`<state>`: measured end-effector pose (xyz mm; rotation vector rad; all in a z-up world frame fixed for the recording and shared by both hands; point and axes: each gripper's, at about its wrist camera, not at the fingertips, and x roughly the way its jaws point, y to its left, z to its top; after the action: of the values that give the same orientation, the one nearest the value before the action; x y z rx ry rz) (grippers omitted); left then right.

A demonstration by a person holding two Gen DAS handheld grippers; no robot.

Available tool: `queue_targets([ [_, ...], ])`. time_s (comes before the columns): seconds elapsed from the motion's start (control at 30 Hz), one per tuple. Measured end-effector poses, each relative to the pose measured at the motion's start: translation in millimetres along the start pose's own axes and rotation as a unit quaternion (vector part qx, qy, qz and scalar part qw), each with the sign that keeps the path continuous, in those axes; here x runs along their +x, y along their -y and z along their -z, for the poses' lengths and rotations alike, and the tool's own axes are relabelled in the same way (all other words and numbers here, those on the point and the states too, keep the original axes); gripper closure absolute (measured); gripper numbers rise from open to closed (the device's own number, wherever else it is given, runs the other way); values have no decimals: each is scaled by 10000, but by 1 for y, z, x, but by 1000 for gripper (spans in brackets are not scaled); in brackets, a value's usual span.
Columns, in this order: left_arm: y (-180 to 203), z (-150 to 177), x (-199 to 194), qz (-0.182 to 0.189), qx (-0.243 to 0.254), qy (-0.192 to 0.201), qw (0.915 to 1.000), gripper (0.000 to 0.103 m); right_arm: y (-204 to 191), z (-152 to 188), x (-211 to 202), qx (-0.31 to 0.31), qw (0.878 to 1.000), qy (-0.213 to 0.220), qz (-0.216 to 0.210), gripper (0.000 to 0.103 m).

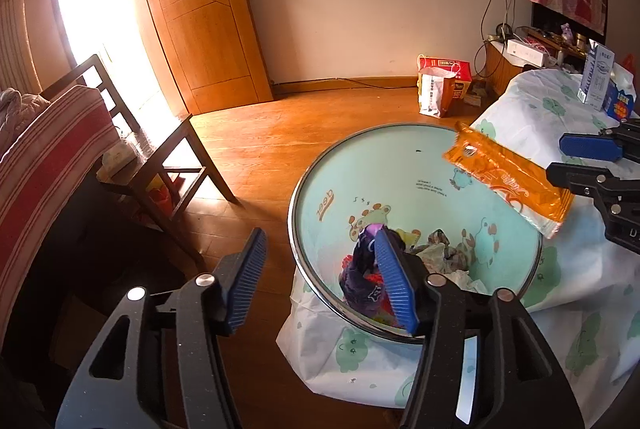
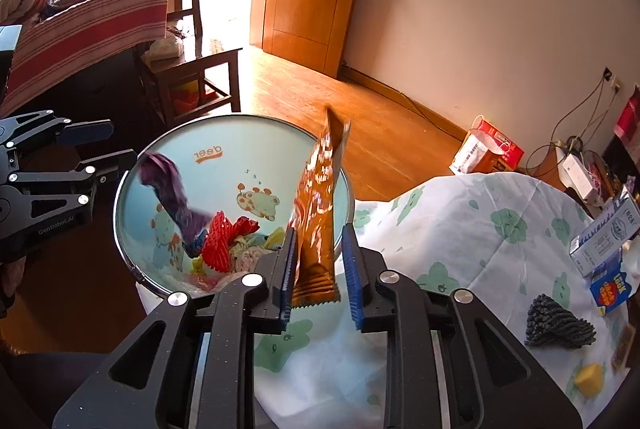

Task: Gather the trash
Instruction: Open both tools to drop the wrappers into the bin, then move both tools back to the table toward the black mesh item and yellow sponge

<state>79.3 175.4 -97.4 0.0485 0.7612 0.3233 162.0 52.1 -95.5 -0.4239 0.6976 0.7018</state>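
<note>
Drop step: both grippers apart over round metal-rimmed bin (image 1: 320, 165), left gripper (image 1: 320, 281) empty, purple wrapper (image 2: 172, 193) falling. Right gripper (image 2: 320, 269) loose around orange foil packet (image 2: 320, 205); next, clear packet, then fetch table trash at 3 o'clock.

"deer" in orange letters marks the pale-blue cartoon-printed bin liner (image 2: 208, 153); "GenRobot.AI" is printed on the black left gripper (image 2: 106, 147).

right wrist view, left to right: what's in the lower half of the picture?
left gripper → purple wrapper → red foam net → orange packet → black mesh piece → yellow block
</note>
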Motion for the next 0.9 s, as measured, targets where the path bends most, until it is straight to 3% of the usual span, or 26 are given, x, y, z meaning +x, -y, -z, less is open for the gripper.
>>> queue_targets([
  [0.07, 3, 2, 2, 35, 25, -40, 10000, 37, 5, 3, -4, 123, 9999, 37, 25, 56],
  [0.1, 5, 3, 3, 48, 37, -54, 10000, 32, 8, 5, -7, 171, 9998, 47, 46, 55],
  [0.27, 23, 9, 5, 152, 139, -125, 9997, 26, 29, 23, -32, 447, 9985, 148, 262, 49],
  [0.5, 70, -2, -3, 461, 398, -35, 9981, 20, 97, 77, -85, 1245, 9879, 248, 895, 46],
  [0.7, 136, -33, -17, 848, 699, 307, 9935, 14, 185, 140, -122, 2392, 9539, 112, 1809, 46],
  [0.73, 150, -37, -18, 894, 785, 375, 9922, 14, 204, 154, -129, 2597, 9435, 85, 2055, 46],
  [0.9, 219, -61, -18, 1226, 1117, 399, 9853, 14, 253, 193, -146, 3103, 9188, 24, 2439, 46],
])
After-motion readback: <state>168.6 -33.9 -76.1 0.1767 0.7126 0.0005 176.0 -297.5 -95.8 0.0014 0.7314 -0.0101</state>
